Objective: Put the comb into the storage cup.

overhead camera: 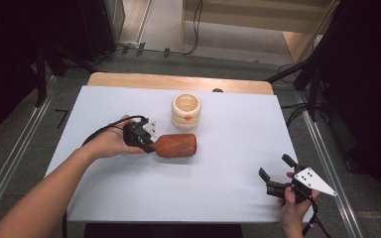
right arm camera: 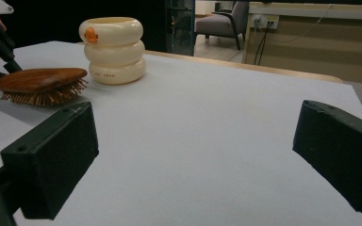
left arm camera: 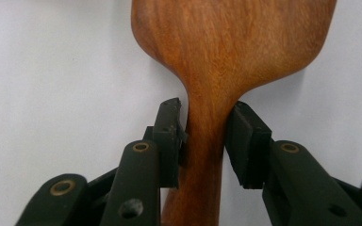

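Jaws clamp the wooden hairbrush [left arm camera: 226, 56] by its handle.

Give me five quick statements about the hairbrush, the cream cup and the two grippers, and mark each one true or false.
1. The left gripper is shut on the handle of the wooden hairbrush. True.
2. The hairbrush lies with its bristles pointing up. False: the wooden back faces up and the bristles rest on the table.
3. The right gripper holds the cream ribbed cup. False: its jaws stand open and empty, near the table's right front corner.
4. The cup stands upright, behind the hairbrush's head in the high view. True.
5. The hairbrush lies inside the cup. False: it lies on the white table cover, outside the cup.
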`<state>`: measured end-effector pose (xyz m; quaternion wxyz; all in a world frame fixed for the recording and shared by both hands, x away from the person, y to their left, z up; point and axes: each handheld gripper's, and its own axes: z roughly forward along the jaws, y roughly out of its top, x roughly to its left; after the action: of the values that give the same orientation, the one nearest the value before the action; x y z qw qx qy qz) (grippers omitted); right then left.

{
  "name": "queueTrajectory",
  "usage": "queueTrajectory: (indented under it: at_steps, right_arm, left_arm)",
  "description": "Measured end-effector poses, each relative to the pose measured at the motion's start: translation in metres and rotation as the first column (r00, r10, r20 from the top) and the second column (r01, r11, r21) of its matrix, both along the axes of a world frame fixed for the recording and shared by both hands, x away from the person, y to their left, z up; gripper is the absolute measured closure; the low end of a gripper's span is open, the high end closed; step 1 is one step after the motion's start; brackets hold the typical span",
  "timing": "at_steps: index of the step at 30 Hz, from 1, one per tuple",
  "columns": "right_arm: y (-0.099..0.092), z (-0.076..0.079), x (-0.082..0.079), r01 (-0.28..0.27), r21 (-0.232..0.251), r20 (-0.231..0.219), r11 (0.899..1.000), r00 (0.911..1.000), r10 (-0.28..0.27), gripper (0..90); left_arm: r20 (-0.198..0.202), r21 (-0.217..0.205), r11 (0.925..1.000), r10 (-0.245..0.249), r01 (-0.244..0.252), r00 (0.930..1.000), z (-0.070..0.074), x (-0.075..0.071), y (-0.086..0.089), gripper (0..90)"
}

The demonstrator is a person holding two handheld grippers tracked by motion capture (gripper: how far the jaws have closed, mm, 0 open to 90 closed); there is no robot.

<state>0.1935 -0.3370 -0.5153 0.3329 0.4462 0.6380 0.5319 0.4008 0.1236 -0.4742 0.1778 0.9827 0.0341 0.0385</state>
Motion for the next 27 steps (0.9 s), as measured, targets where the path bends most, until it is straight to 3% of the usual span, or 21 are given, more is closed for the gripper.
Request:
queueTrajectory:
  at_steps: [5, 8, 15, 20, 27]
  right_arm:
    - [0.000, 0.000, 0.000, 0.001, -0.005, 0.002, 1.000, 1.0000, -0.001, 0.0]
    - [0.000, 0.000, 0.000, 0.000, -0.005, 0.001, 1.000, 1.0000, 0.000, 0.0]
    - [0.000, 0.000, 0.000, 0.001, -0.003, -0.002, 1.000, 1.0000, -0.001, 0.0]
    - [0.000, 0.000, 0.000, 0.002, -0.004, -0.002, 1.000, 1.0000, -0.002, 0.0]
    - [0.001, 0.000, 0.000, 0.002, -0.004, -0.004, 1.000, 1.0000, -0.002, 0.0]
  left_arm:
    - [0.007, 0.019, 0.9994, -0.028, 0.028, 0.9996, 0.001, -0.002, -0.002, 72.1]
    - [0.000, 0.006, 0.9997, -0.025, 0.025, 0.9997, 0.001, -0.003, -0.001, 72.3]
    - [-0.034, -0.087, 0.9957, 0.028, -0.031, 0.9990, 0.004, -0.004, 0.005, 72.5]
    - [-0.011, -0.109, 0.9931, 0.042, -0.043, 0.9990, 0.004, -0.009, 0.007, 72.5]
    - [-0.009, -0.150, 0.9863, 0.068, -0.069, 0.9976, 0.002, -0.014, 0.011, 72.6]
